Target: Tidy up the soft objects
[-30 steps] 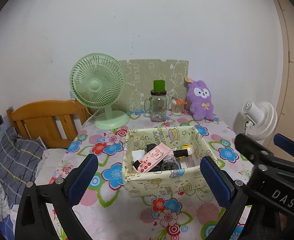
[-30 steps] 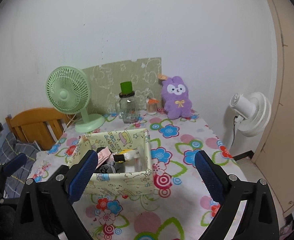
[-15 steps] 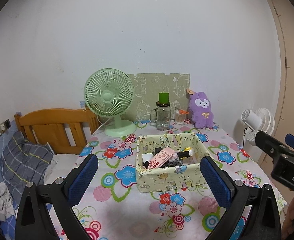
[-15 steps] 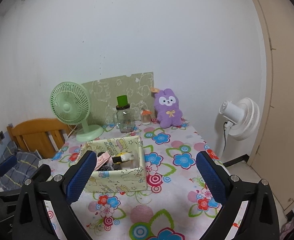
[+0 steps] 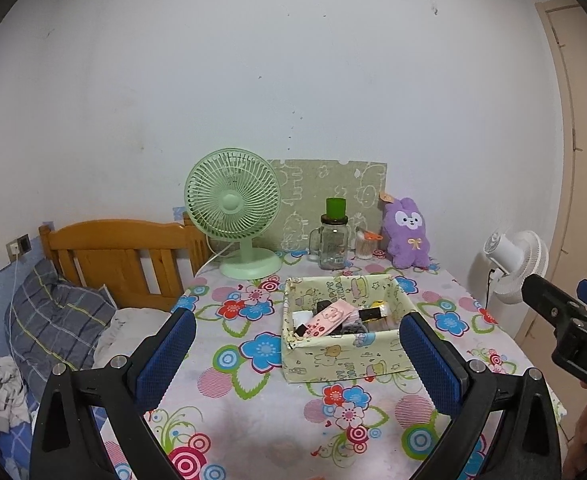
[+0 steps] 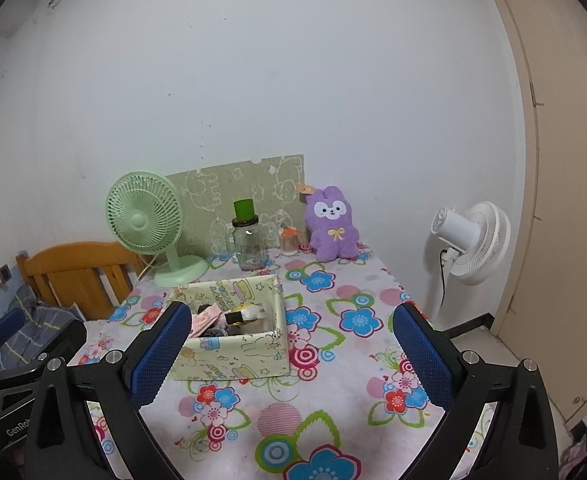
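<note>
A pale yellow fabric storage box with cartoon prints stands mid-table on the flowered tablecloth. It holds several small soft items, among them a pink patterned piece and dark socks. A purple plush bunny sits upright at the back by the wall. My left gripper is open and empty, held back over the near table edge. My right gripper is open and empty too, to the right of the left one.
At the back stand a green desk fan, a glass jar with a green lid, a small cotton-swab jar and a green board. A wooden bed headboard is left; a white floor fan is right.
Both grippers have pulled back and risen away from the box; the table and box look smaller and farther. Both stay open and empty.
</note>
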A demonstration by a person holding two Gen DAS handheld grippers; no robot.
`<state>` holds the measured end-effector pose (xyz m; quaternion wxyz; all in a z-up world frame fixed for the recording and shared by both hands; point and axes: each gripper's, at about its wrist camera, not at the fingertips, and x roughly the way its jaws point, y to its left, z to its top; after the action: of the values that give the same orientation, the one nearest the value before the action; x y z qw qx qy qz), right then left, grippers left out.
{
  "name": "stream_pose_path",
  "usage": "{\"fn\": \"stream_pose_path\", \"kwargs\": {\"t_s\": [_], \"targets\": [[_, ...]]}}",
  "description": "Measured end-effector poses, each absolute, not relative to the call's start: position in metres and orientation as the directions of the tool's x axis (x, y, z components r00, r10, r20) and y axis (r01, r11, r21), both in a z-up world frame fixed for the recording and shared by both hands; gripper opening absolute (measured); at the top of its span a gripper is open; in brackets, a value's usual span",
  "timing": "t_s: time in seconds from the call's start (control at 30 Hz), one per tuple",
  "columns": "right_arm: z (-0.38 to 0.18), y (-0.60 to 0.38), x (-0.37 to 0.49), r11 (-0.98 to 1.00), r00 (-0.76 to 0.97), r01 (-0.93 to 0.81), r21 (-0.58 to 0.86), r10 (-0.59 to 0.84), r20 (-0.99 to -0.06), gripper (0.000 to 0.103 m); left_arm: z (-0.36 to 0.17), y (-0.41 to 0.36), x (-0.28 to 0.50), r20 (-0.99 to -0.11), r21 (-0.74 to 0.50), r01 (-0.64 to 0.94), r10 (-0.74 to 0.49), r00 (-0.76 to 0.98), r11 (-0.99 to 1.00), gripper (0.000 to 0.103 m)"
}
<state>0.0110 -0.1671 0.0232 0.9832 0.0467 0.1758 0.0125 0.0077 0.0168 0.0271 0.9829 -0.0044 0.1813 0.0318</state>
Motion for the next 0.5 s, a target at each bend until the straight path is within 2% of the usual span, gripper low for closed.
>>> {"fn": "stream_pose_path", "kwargs": {"t_s": [0.5], "targets": [[0.026, -0.165, -0.002, 0.996, 0.939, -0.021, 0.084, 0.048, -0.339, 0.102, 0.031, 0.016, -0.006, -0.334, -0.022, -0.052, 0.041, 0.942, 0.998, 0.103]]}}
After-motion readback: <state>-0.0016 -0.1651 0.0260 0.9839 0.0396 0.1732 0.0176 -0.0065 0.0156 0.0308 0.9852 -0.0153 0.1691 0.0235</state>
